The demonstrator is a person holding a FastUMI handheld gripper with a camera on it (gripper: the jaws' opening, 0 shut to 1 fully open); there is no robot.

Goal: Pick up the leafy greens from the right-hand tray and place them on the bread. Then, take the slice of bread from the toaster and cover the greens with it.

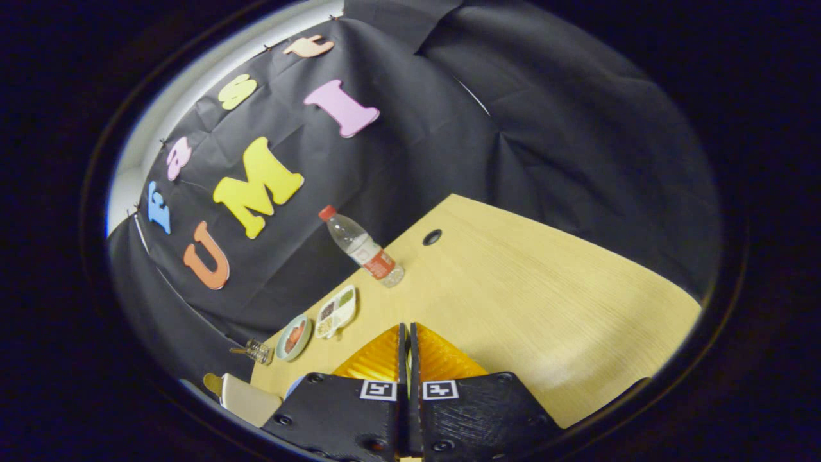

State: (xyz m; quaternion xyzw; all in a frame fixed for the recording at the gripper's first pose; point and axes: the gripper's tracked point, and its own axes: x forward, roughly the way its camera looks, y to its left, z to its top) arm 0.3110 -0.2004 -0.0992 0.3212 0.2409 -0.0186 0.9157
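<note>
The wooden table [513, 301] runs tilted through the gripper view, its pale grain slanting away from the fingers, so the tool is rolled over to one side and held well above the surface, looking down and across it. A dark round cable hole [432, 237] sits near the far edge of the table, beyond the fingers. The gripper [408, 333] hangs over the near part of the table with its two fingers drawn together, just a thin seam between them, and nothing is caught in that seam.

Off to the side of the fingers, along the table's edge by the black cloth wall, the objects line up. A clear plastic water bottle [363, 247] with a red cap and a red label stands near the edge, beyond the fingertips. Nearer, a white divided tray [336, 312] holds small portions, and something green [346, 297] lies in its far compartment; whether that is the leafy greens is too small to tell. Just beside it is a round teal plate [294, 337] with reddish-orange food on it. Past that plate a small clear glass object [257, 351] sits at the table's edge. Closest in, beside the gripper body, a cream-coloured toaster [247, 399] shows in part, with a tan slice of bread [213, 383] poking up from it.
</note>
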